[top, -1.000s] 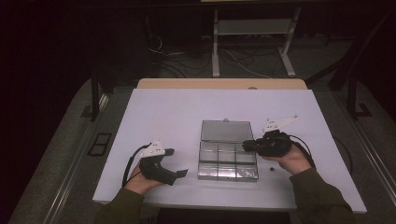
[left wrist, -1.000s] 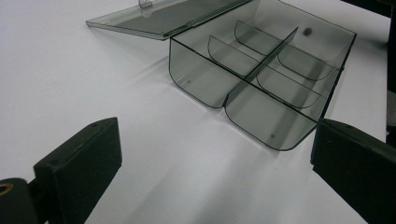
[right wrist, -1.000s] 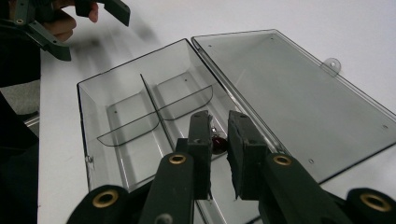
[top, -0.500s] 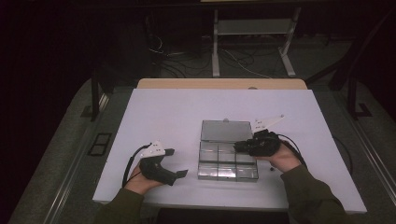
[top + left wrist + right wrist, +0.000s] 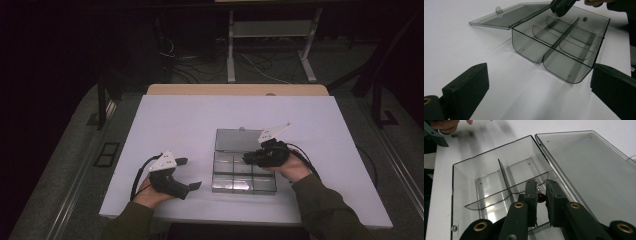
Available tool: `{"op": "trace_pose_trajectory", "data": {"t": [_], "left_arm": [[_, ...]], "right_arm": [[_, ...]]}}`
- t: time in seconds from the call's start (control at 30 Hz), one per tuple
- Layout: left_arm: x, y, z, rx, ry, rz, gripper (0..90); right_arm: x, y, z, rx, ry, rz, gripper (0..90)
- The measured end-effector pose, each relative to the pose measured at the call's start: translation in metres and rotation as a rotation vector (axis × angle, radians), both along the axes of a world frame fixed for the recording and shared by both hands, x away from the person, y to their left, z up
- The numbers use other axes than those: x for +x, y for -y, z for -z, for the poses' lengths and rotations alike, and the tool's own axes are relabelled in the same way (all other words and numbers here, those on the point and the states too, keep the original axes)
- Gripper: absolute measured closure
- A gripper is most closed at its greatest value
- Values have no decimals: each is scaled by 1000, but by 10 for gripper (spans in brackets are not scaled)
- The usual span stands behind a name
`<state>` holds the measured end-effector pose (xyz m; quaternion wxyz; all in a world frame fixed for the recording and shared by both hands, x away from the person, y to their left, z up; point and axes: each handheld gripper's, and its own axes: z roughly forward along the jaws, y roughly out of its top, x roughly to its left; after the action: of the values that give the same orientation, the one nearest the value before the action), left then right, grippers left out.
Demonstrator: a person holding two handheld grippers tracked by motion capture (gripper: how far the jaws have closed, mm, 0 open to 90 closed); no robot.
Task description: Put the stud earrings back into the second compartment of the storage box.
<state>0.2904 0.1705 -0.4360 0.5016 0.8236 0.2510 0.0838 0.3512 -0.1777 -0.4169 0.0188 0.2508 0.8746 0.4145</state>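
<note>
A clear smoke-tinted compartment box (image 5: 220,184) lies on the white table (image 5: 190,120), its hinged lid (image 5: 237,140) folded flat behind it. My right gripper (image 5: 248,158) hovers over the box's back right compartments, shut on a small dark red bead-like piece (image 5: 541,197) with a bit of metal on it. In the right gripper view the jaws (image 5: 541,182) point down into the divided box (image 5: 457,177) beside the lid (image 5: 594,170). My left gripper (image 5: 190,173) rests on the table left of the box, open and holding nothing. Its view shows the box (image 5: 526,47), the lid (image 5: 509,16) and the right gripper's tip (image 5: 557,8).
The box's curved dividers (image 5: 570,30) split it into several compartments that look bare. A wooden table edge (image 5: 235,90) lies behind the white board. Metal stand legs (image 5: 270,50) and cables are on the dark floor beyond.
My right gripper has moved left from beside the box to over its back right compartments and dropped a little. The left gripper has stayed put.
</note>
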Motion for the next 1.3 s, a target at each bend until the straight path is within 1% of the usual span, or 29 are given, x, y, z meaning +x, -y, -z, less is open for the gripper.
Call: {"op": "trace_pose_trajectory", "data": {"t": [0.07, 0.13, 0.17, 0.23, 0.3, 0.47, 0.6, 0.67, 0.77, 0.83, 0.97, 1.17, 1.3], "left_arm": [[0, 0, 0, 3, -1, 0, 9], [0, 0, -1, 11, 7, -3, 9], [-1, 0, -1, 13, 14, -11, 9], [-2, -2, -1, 6, 14, -28, 9], [-2, -3, -1, 0, 7, -40, 0], [-2, -3, -2, -1, 0, -43, 0], [-2, -3, -3, -13, -9, -40, 0], [-2, -3, -3, -10, -24, -31, 0], [-2, -3, -3, -8, -38, -19, 1], [-1, -3, -3, -7, -32, -18, 2], [-2, -2, -3, -5, -29, -19, 2], [-2, -3, -2, -8, -24, -20, 2], [-1, -2, -3, -8, -20, -15, 2]], "right_arm": [[1, -3, 2, -10, -1, -6, 784], [1, -4, 3, -13, -3, -8, 773], [1, -5, 4, -14, -4, -10, 754], [2, -4, 4, -17, -6, -10, 718], [2, -4, 4, -6, -14, -8, 691], [2, -1, 2, 5, -25, -9, 627], [2, 4, 0, 16, -39, 5, 580], [1, 7, -2, 22, -45, 18, 557], [-3, 13, -5, 25, -15, 50, 525], [-4, 16, -7, 32, -6, 60, 514], [-8, 23, -9, 36, 4, 75, 501], [-13, 36, -10, 36, 6, 98, 482], [-19, 47, -10, 51, 14, 121, 477]]}}
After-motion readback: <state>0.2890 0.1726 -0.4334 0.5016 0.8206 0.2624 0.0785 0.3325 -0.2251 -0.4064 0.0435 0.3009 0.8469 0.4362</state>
